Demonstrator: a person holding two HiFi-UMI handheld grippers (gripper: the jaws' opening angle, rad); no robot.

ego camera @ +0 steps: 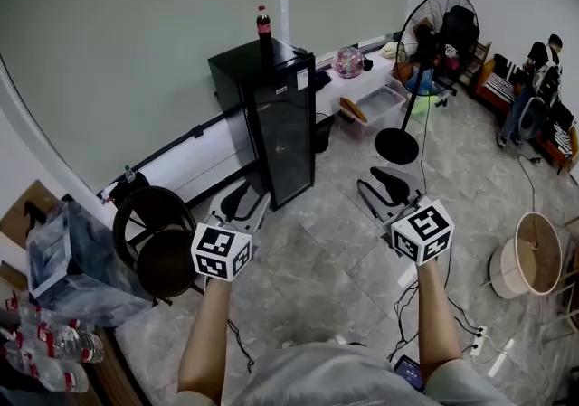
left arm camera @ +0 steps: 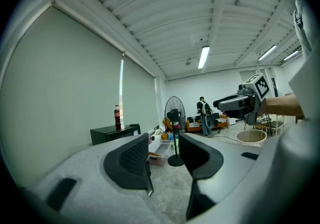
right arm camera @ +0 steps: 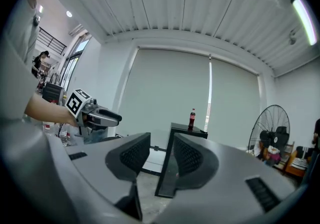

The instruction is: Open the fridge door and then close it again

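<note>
A small black fridge (ego camera: pixel 271 119) with a dark glass door (ego camera: pixel 286 140) stands shut against the wall, a cola bottle (ego camera: pixel 263 22) on its top. Both grippers are held level, a short way in front of it. My left gripper (ego camera: pixel 240 201) is open and empty, aimed to the left of the door. My right gripper (ego camera: pixel 384 189) is also open and empty, off to the fridge's right. In the left gripper view the jaws (left arm camera: pixel 164 143) stand apart, with the fridge (left arm camera: pixel 114 133) at the left. In the right gripper view the fridge (right arm camera: pixel 192 130) shows beyond the parted jaws (right arm camera: pixel 161 144).
A round black stool (ego camera: pixel 158 241) stands left of the fridge. To its right are a clear plastic bin (ego camera: pixel 378 104) and a standing fan (ego camera: pixel 434 42). A person (ego camera: pixel 534 88) sits far right. A round tub (ego camera: pixel 534 255), floor cables and a power strip (ego camera: pixel 475 341) lie at the right.
</note>
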